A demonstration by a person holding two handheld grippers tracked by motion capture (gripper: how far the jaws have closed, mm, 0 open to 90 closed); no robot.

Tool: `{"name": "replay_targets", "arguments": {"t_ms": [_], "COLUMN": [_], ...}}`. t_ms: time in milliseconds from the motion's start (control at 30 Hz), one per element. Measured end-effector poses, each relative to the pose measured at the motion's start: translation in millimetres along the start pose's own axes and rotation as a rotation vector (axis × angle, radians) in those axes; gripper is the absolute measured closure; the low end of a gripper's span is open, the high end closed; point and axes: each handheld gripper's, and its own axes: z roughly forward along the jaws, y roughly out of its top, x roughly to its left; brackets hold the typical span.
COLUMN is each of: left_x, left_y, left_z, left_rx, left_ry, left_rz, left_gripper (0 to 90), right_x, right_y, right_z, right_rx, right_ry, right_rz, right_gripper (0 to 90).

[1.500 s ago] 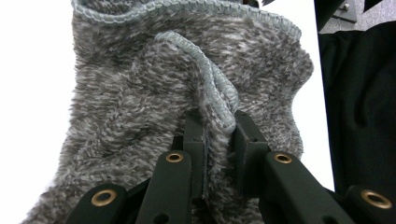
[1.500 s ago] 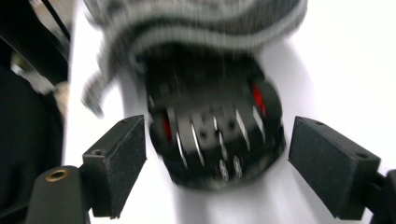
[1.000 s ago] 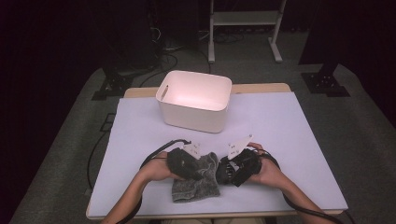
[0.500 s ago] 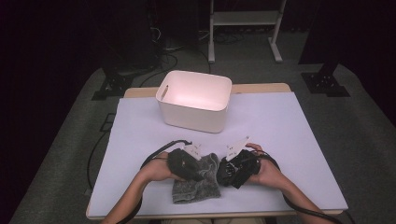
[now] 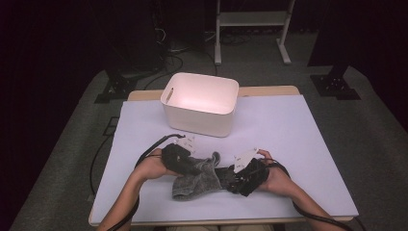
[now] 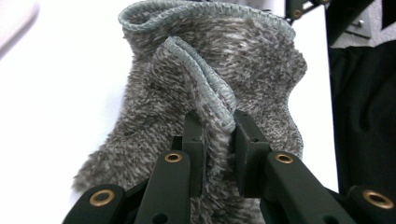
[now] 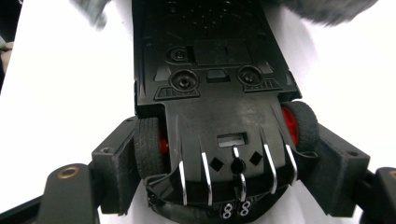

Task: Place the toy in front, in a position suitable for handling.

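High view: grey fuzzy cloth [image 5: 195, 179] at table [image 5: 308, 130] six o'clock, between left gripper [image 5: 188, 164] and right gripper [image 5: 235, 179]; white bin [image 5: 201, 103] at twelve, clear of both. Left gripper view: jaws pinched tight on cloth's [image 6: 210, 88] stitched hem. Right gripper view: jaws spread wide, just narrowing, pressing the wheels of an upturned black toy car [image 7: 215, 98], cloth beyond at twelve.

High view above the table [image 5: 288, 125] looking down; both gripper views close, sharing the grey cloth [image 6: 252, 60].
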Motion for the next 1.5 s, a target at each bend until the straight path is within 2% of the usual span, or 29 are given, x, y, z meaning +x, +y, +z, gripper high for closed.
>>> {"name": "replay_targets", "arguments": {"t_ms": [100, 167, 300, 367, 500, 567, 733, 833, 1000, 1067, 1167, 1200, 1333, 1500], "left_x": [5.7, 9.9, 12.6, 8.9, -0.6, -4.8, -10.2, -10.7, -9.8, -9.0, -7.5, -6.4, -2.9, -0.7], "left_y": [0.2, 1.0, 3.0, 7.4, 26.1, 38.7, 54.7, 56.3, 44.6, 35.6, 17.7, 11.6, -11.2, -23.8], "left_z": [-0.7, 3.1, 23.2, 31.1, 40.3, 47.9, 56.8, 56.9, 51.6, 46.2, 35.9, 32.0, 18.4, 12.3], "left_rx": [0.020, 0.030, 0.057, 0.025, 0.035, 0.055, 0.059, 0.069, 0.063, 0.065, 0.061, 0.059, 0.064, 0.058], "left_ry": [0.022, 0.020, -0.021, -0.046, -0.068, -0.072, -0.085, -0.081, -0.080, -0.075, -0.064, -0.059, -0.035, -0.024], "left_rz": [-0.020, -0.031, -0.033, -0.026, 0.033, 0.079, 0.108, 0.122, 0.091, 0.084, 0.050, 0.041, -0.009, -0.030], "left_gripper": [77.0, 77.0, 77.0, 77.0, 77.0, 77.0, 77.0, 76.9, 77.0, 76.9, 76.5, 76.4, 76.3, 76.7], "right_x": [3.3, 7.0, 13.1, 13.3, 12.9, 13.2, 13.7, 13.0, 12.6, 12.2, 11.6, 12.3, 12.0, 11.9], "right_y": [1.2, 3.0, 6.9, 6.9, 5.9, 6.0, 4.7, 3.4, 2.4, 2.0, 1.8, 2.1, 2.4, 3.0], "right_z": [0.1, 0.9, 2.2, 1.9, 2.5, 3.0, 3.5, 3.6, 3.7, 3.7, 3.8, 3.5, 3.6, 3.2], "right_rx": [-0.008, -0.011, -0.009, -0.012, -0.019, -0.019, -0.027, -0.033, -0.043, -0.044, -0.045, -0.043, -0.044, -0.045], "right_ry": [-0.016, -0.022, -0.037, -0.038, -0.031, -0.031, -0.030, -0.021, -0.013, -0.017, -0.018, -0.017, -0.019, -0.014], "right_rz": [-0.030, -0.052, -0.080, -0.081, -0.064, -0.065, -0.057, -0.045, -0.040, -0.043, -0.055, -0.039, -0.042, -0.025], "right_gripper": [21.9, 21.9, 21.9, 21.9, 22.0, 22.0, 22.1, 22.0, 22.1, 22.1, 22.0, 22.0, 22.0, 22.0]}}
